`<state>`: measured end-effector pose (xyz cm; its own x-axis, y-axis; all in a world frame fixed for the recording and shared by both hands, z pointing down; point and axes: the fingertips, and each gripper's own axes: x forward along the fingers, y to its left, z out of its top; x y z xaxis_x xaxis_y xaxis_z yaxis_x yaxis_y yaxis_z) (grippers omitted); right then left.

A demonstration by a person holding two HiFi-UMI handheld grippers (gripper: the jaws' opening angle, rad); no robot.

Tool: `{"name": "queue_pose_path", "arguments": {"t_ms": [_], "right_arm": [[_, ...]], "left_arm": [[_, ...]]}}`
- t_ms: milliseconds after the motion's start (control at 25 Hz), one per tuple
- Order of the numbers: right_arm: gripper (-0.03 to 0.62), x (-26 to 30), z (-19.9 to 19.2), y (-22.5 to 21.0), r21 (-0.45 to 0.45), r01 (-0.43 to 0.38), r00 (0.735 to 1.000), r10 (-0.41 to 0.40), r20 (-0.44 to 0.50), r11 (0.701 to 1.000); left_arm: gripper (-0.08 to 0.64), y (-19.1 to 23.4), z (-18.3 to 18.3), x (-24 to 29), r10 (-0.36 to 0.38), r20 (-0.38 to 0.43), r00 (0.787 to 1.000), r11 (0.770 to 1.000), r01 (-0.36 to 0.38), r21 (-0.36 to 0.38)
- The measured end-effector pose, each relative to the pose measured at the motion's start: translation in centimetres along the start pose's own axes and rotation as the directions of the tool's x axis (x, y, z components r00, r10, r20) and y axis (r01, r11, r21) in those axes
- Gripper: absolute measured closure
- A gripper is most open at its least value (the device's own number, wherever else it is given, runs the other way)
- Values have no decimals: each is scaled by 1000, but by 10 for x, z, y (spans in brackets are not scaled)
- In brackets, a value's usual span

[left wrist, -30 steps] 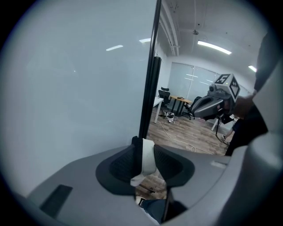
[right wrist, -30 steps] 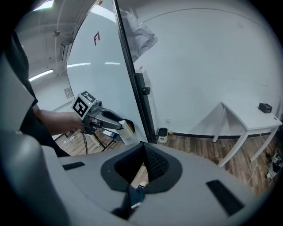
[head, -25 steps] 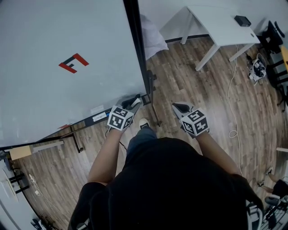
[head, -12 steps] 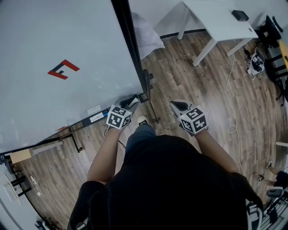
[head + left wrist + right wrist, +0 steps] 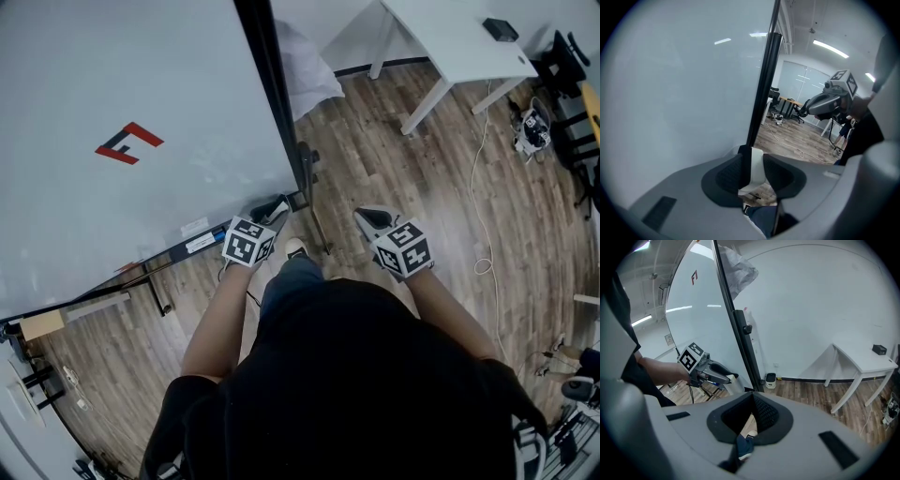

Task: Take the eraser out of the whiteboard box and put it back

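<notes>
Left hand-held gripper [image 5: 273, 212]: I read its jaws as part-way closed and clamped on the eraser, with a pad pressing each side. It angles down toward the whiteboard's lower right corner.
Eraser [image 5: 757, 165]: a white block with a dark face on its left side. It stands upright between my left pads, in front of the foot of the black frame post. I cannot tell whether it touches the board or the post.
Right hand-held gripper [image 5: 373, 220]: the jaws meet at the tips with nothing between them. It is held over the wooden floor, apart from the left one and about level with it in the head view.
Whiteboard [image 5: 112, 197]: large and blank apart from a red-and-black logo [image 5: 128, 142]. It fills the left of the head view.
Frame post [image 5: 274, 103]: black, running along the board's right edge.
Bottom rail [image 5: 187, 248]: a black ledge under the board with a white label on it. I cannot make out which part is the box.
Floor [image 5: 403, 178]: wood planks, with a white cable [image 5: 478, 187] trailing across them.
White surface [image 5: 450, 47]: well apart, by the far wall, with a small dark item [image 5: 499, 31] on it.
</notes>
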<state>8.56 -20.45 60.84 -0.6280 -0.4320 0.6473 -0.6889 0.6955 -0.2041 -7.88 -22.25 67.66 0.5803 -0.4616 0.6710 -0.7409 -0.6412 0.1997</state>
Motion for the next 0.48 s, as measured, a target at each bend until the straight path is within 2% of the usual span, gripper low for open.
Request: {"name": "queue_pose_path", "arguments": {"t_ms": [480], "right_arm": [[597,-2,7,3,-16,-10,1000,10,7,1000]], "left_arm": [[394,-2,3,1,16,13,1000,1000,-15,-27]]}}
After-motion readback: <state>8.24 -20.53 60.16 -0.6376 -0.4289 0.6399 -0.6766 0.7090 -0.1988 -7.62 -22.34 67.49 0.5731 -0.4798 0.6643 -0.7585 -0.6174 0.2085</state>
